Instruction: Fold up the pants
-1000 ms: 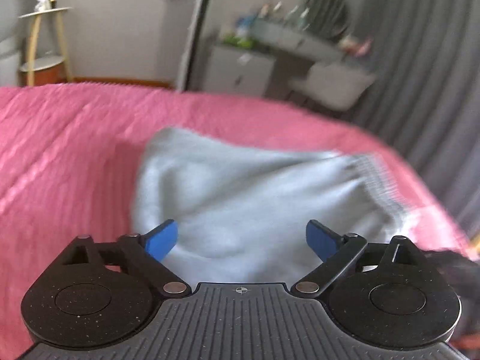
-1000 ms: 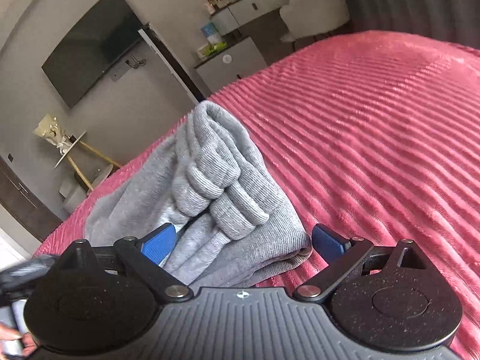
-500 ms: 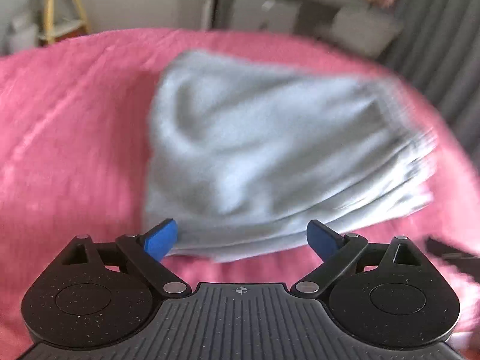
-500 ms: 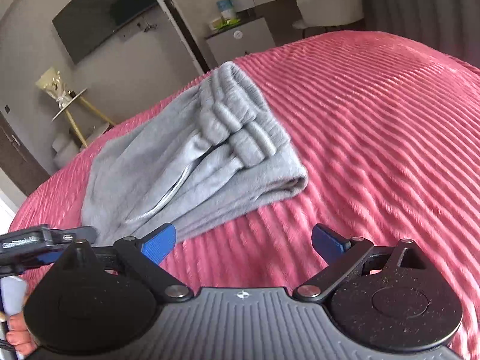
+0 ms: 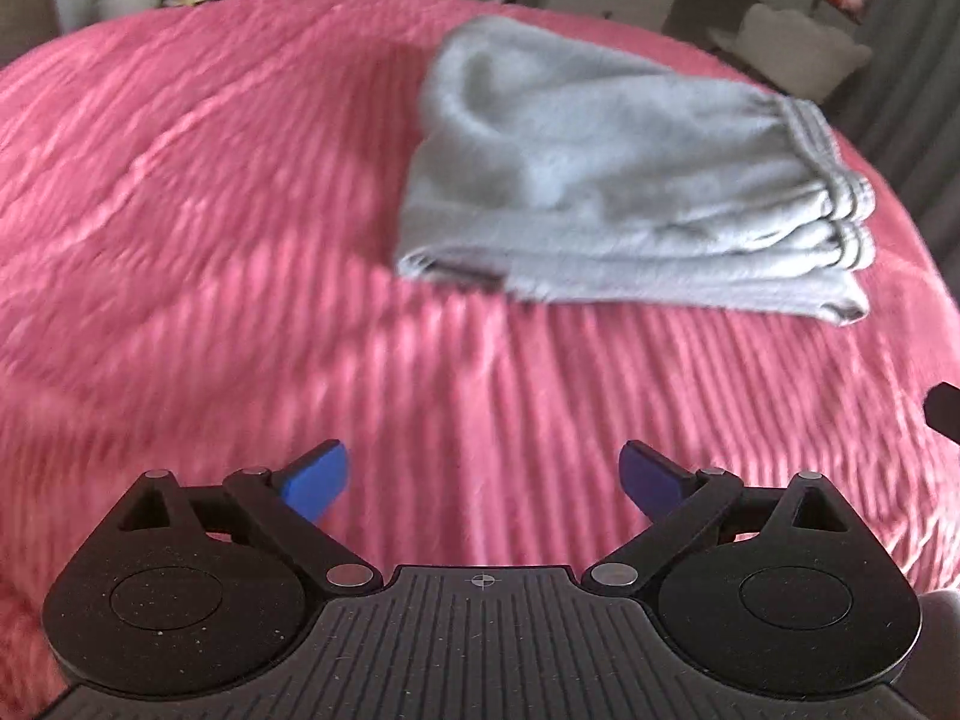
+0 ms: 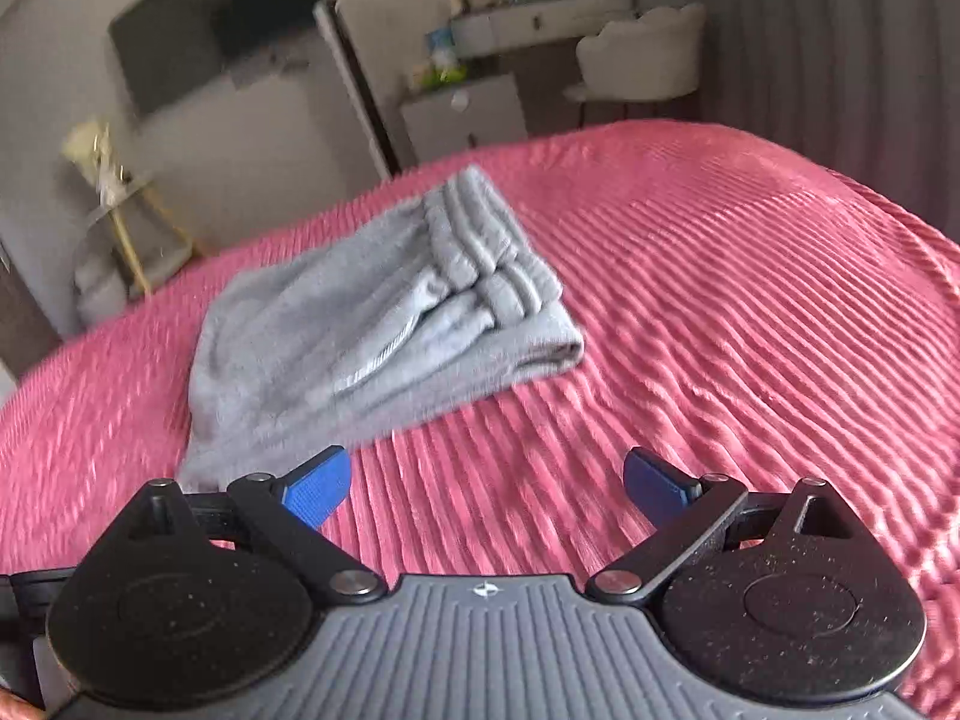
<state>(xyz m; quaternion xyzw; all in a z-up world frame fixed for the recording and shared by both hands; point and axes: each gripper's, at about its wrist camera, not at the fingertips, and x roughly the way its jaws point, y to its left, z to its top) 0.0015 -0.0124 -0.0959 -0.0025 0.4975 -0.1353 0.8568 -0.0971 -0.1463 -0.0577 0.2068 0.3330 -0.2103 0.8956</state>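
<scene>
The grey pants [image 5: 630,180] lie folded in a compact stack on the pink ribbed bedspread [image 5: 210,210], ribbed waistband at the right end. In the right wrist view the pants [image 6: 372,324] sit left of centre, waistband at the far side. My left gripper [image 5: 483,480] is open and empty, well back from the pants over bare bedspread. My right gripper [image 6: 486,483] is open and empty too, just short of the stack's near corner.
The bedspread [image 6: 750,330] stretches wide on all sides of the pants. Beyond the bed stand a white cabinet [image 6: 462,114], a vanity with a pale chair [image 6: 648,60], a wall TV [image 6: 198,54] and a yellow-legged side table [image 6: 132,222]. Grey curtains [image 6: 852,60] hang at right.
Both grippers have pulled back from the folded pants, which now lie farther off in both views. Both stayed open and empty.
</scene>
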